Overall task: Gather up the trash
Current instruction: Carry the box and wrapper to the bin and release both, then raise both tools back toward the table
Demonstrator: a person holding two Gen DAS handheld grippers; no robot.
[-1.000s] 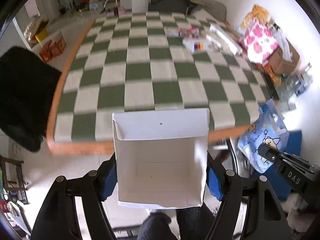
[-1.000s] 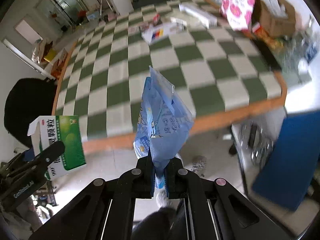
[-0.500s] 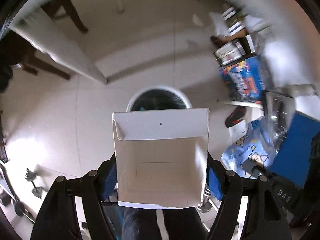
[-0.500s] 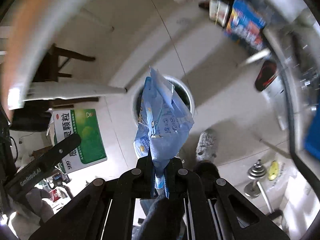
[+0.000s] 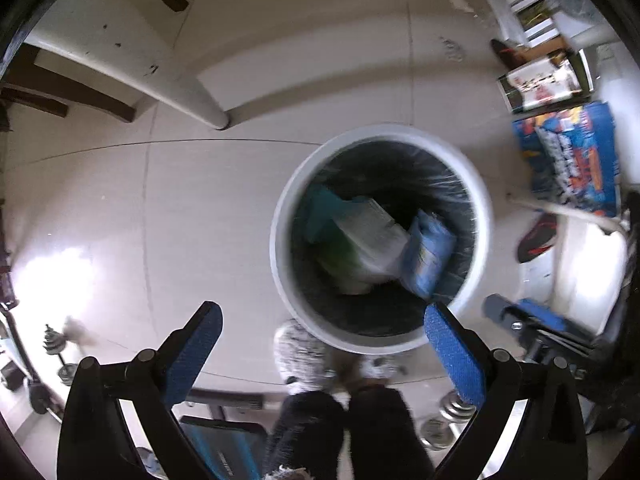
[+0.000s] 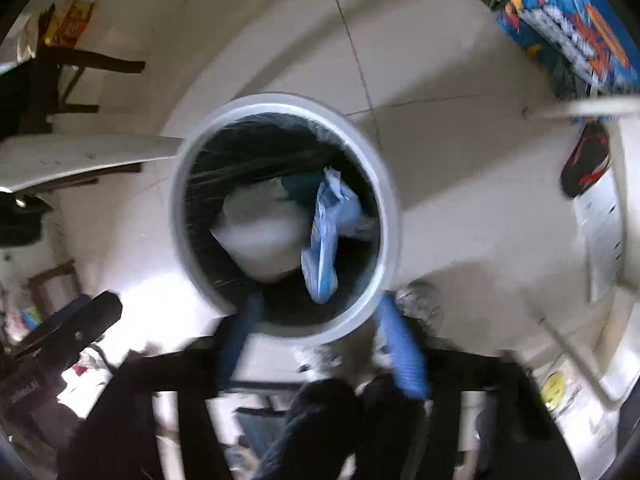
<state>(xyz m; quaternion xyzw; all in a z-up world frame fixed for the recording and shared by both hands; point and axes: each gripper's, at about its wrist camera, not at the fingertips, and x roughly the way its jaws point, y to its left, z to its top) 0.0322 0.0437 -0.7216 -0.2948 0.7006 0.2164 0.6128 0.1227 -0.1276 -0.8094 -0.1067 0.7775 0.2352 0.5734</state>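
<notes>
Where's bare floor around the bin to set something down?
Widest free patch in the left wrist view: tiles left of the bin, bordered by the table leg above and the dumbbell lower left. Also free: tiles above the bin. Crowded: the right side, with boxes and a shoe, and the feet below the bin.

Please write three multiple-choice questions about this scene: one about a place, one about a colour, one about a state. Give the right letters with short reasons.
1. Where does the blue bag lie?
A. in the trash bin
B. on a chair
C. between gripper fingers

2. What colour is the trash bin rim?
A. red
B. white
C. green

3. How does the left hand-held gripper stand?
A. shut on a box
B. shut on a bag
C. open, holding nothing

Answers: 1 A, the bag rests inside beside the white box. 2 B, the round rim looks white. 3 C, its blue pads stand wide apart.
</notes>
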